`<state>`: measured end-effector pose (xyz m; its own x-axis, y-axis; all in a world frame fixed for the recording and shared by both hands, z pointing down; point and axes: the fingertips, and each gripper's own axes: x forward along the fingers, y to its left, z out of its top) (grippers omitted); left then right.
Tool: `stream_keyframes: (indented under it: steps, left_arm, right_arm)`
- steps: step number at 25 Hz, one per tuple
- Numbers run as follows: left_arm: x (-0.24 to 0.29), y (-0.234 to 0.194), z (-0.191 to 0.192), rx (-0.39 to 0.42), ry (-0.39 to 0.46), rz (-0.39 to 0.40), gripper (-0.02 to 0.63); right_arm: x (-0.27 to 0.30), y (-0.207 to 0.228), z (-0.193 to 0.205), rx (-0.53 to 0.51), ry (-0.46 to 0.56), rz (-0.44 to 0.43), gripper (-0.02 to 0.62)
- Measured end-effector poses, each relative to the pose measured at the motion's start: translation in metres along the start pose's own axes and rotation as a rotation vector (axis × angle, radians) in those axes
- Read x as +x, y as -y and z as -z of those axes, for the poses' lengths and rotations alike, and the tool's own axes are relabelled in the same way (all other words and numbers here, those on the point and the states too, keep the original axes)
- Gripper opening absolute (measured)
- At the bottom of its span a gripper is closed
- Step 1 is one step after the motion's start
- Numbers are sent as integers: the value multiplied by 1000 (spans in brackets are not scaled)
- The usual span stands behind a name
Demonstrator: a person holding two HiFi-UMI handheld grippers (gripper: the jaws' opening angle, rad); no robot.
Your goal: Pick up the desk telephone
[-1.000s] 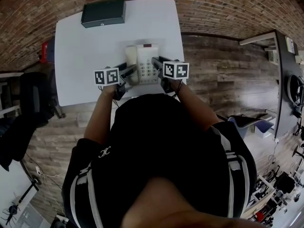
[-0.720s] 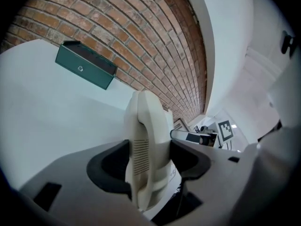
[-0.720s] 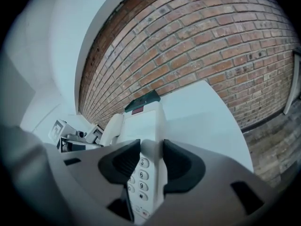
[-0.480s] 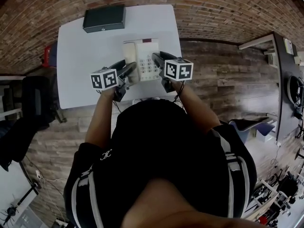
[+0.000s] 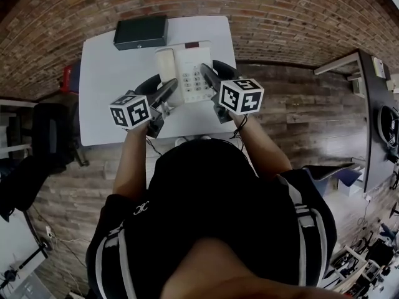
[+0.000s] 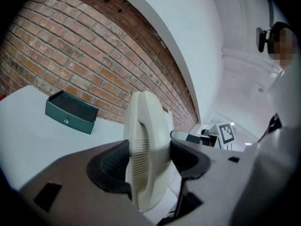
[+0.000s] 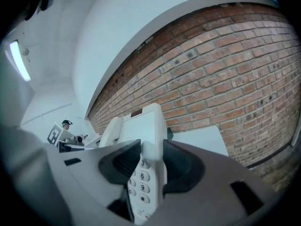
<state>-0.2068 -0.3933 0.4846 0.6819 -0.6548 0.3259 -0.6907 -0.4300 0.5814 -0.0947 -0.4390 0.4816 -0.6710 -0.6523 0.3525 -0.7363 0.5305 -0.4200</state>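
One cream desk telephone [image 5: 187, 72], with one handset [image 5: 165, 64] seated along its left side. Two tools on it, one per side.
Left tool [image 5: 163, 91]: jaws pinching the handset edge.
Right tool [image 5: 212, 75]: jaws pinching the keypad edge.
The telephone hangs between the two tools, raised above the one white desk [image 5: 112, 104].
One dark green box [image 5: 140, 32] sits at the desk's far edge, well apart from the telephone.

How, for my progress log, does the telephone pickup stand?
Done: the left claw clamps the handset side of the desk telephone, and the right claw clamps its keypad side. In hand: it appears held above the white table. Left: nothing obvious.
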Motion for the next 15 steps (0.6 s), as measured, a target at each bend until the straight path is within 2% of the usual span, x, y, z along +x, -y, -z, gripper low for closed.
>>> stream_keyframes:
  steps: [8,15]
  left_arm:
    - [-14,40,-44,127,104,2,278]
    - [-25,72,-75,197,183,-4,278]
  right_arm:
    - [-26,-21,-55,-88,134,-26,130]
    - [-49,-36,-93,-137,224,-45,132]
